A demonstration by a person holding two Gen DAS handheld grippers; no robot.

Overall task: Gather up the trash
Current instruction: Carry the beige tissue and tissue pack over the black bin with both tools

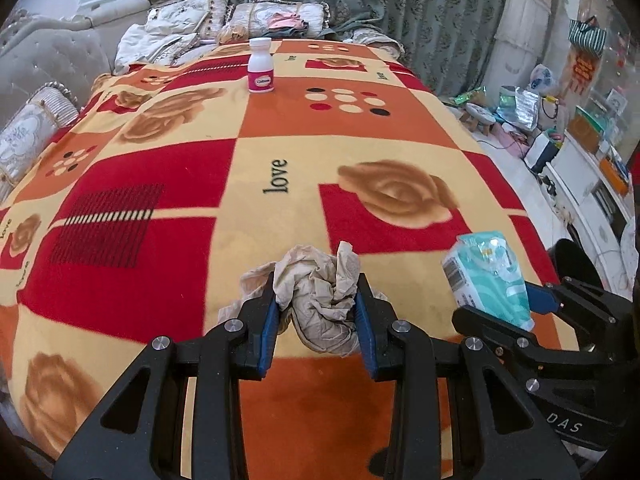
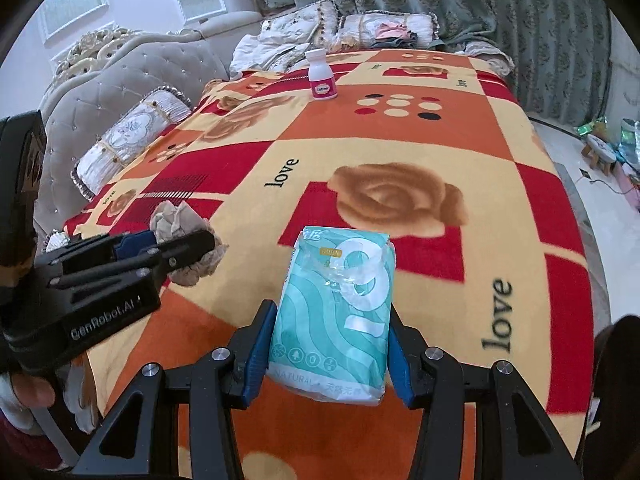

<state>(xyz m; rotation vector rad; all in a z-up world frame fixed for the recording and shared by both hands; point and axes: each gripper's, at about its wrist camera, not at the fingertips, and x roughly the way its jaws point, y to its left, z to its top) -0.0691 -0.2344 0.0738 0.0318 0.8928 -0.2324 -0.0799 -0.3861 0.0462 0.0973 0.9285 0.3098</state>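
My left gripper (image 1: 318, 300) is shut on a crumpled beige paper wad (image 1: 320, 296), held just above the patterned blanket (image 1: 240, 184). It also shows in the right wrist view (image 2: 188, 248) at the left, with the wad (image 2: 176, 220) between its jaws. My right gripper (image 2: 330, 332) is shut on a teal tissue pack (image 2: 340, 312). In the left wrist view the pack (image 1: 492, 280) sits in the right gripper (image 1: 516, 300) at the lower right. A white and pink pill bottle (image 1: 261, 66) stands upright at the far end of the blanket, also in the right wrist view (image 2: 322, 76).
A grey tufted sofa (image 2: 132, 76) with pillows (image 2: 132, 136) runs along the left side. Cushions and clothes (image 1: 280, 20) pile up at the far end before green curtains (image 1: 400, 4). Clutter and a small stool (image 1: 480, 116) stand on the floor to the right.
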